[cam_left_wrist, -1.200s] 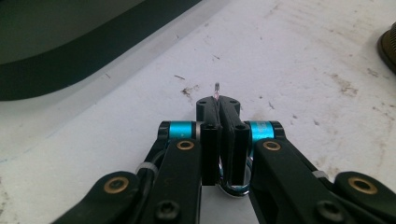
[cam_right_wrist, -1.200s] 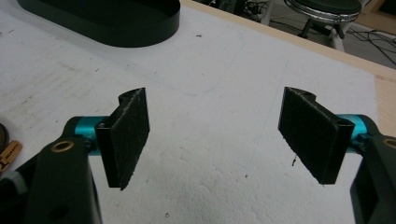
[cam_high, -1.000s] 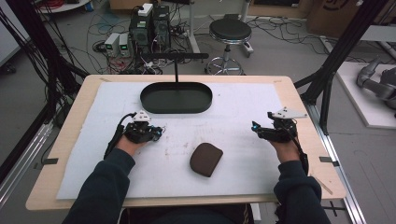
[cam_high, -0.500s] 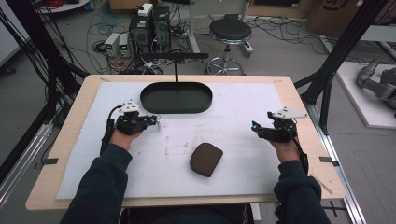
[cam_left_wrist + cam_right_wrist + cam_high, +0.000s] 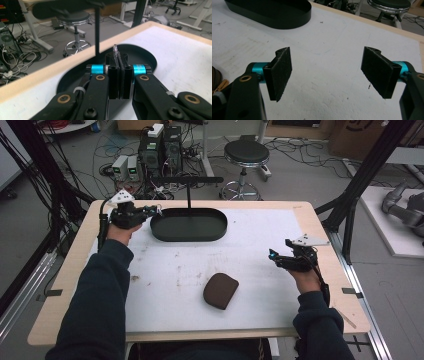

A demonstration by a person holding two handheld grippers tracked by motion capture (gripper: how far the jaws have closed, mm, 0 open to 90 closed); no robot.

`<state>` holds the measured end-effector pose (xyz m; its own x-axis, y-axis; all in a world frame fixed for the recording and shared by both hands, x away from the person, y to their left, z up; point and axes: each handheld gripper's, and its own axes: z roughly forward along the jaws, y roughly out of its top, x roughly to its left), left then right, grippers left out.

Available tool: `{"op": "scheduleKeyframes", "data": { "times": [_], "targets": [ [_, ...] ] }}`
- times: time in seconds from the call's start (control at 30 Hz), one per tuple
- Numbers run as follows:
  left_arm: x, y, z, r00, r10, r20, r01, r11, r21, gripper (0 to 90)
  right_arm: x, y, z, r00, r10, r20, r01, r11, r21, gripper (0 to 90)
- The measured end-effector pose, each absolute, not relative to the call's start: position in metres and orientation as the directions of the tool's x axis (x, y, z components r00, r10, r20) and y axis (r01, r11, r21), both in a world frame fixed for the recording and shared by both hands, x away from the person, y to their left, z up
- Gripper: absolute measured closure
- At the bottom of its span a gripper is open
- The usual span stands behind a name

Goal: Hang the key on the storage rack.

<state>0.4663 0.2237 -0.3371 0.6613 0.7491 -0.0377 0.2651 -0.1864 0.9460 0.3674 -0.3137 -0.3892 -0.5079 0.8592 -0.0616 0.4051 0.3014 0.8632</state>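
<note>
Black oval tray (image 5: 189, 225) sits at the far side of the surface (image 5: 165, 270) — looks empty. Left tongs (image 5: 119, 58) hang over its left end, pinched tight on a small clear sliver (image 5: 115, 48). Right tongs (image 5: 328, 68) gape wide, holding nothing — brown pouch (image 5: 220, 290) lies near the front.

A stool (image 5: 246, 153) is standing on the floor beyond the table (image 5: 325, 245), with computers (image 5: 160, 145) and tangled cables (image 5: 60, 175) lying to its left. A cardboard box (image 5: 357, 132) is sitting at the far right.
</note>
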Motion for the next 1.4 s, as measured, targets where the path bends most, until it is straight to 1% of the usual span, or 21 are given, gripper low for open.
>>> {"op": "scheduleKeyframes", "data": {
  "times": [0.07,0.2,0.27,0.37,0.4,0.5,0.73,1.1,1.2,1.33,1.4],
  "targets": [
    [0.471,0.224,-0.334,0.661,0.750,-0.023,0.251,-0.192,0.949,87.9,0.367,-0.314,-0.388,-0.508,0.859,-0.057,0.399,0.294,0.868,25.1],
    [0.495,0.225,-0.320,0.643,0.766,0.014,0.230,-0.211,0.950,87.9,0.366,-0.314,-0.388,-0.513,0.857,-0.053,0.392,0.289,0.873,25.1],
    [0.500,0.225,-0.318,0.640,0.768,0.012,0.230,-0.207,0.951,87.9,0.365,-0.315,-0.388,-0.516,0.855,-0.053,0.386,0.288,0.877,25.1],
    [0.518,0.223,-0.310,0.625,0.780,0.032,0.234,-0.226,0.946,87.9,0.364,-0.318,-0.388,-0.514,0.857,-0.046,0.389,0.281,0.877,25.1],
    [0.518,0.223,-0.310,0.625,0.780,0.032,0.234,-0.226,0.946,87.9,0.364,-0.318,-0.388,-0.514,0.857,-0.046,0.389,0.281,0.877,25.1],
    [0.531,0.220,-0.308,0.609,0.792,0.044,0.252,-0.246,0.936,87.9,0.364,-0.319,-0.389,-0.512,0.858,-0.040,0.396,0.278,0.875,25.1],
    [0.538,0.220,-0.311,0.590,0.806,0.043,0.272,-0.248,0.930,87.9,0.363,-0.321,-0.389,-0.511,0.859,-0.041,0.398,0.278,0.874,25.1],
    [0.545,0.223,-0.317,0.528,0.849,0.032,0.280,-0.210,0.937,86.8,0.363,-0.317,-0.390,-0.519,0.853,-0.049,0.401,0.294,0.868,25.1],
    [0.547,0.223,-0.318,0.524,0.851,0.033,0.277,-0.207,0.938,86.2,0.362,-0.317,-0.390,-0.521,0.852,-0.045,0.405,0.293,0.866,25.1],
    [0.548,0.225,-0.319,0.532,0.847,0.001,0.286,-0.181,0.941,86.4,0.363,-0.315,-0.391,-0.523,0.851,-0.051,0.404,0.300,0.864,25.1],
    [0.546,0.227,-0.320,0.554,0.832,-0.017,0.290,-0.174,0.941,86.7,0.364,-0.316,-0.392,-0.522,0.851,-0.052,0.405,0.301,0.863,25.1]
  ]
}}
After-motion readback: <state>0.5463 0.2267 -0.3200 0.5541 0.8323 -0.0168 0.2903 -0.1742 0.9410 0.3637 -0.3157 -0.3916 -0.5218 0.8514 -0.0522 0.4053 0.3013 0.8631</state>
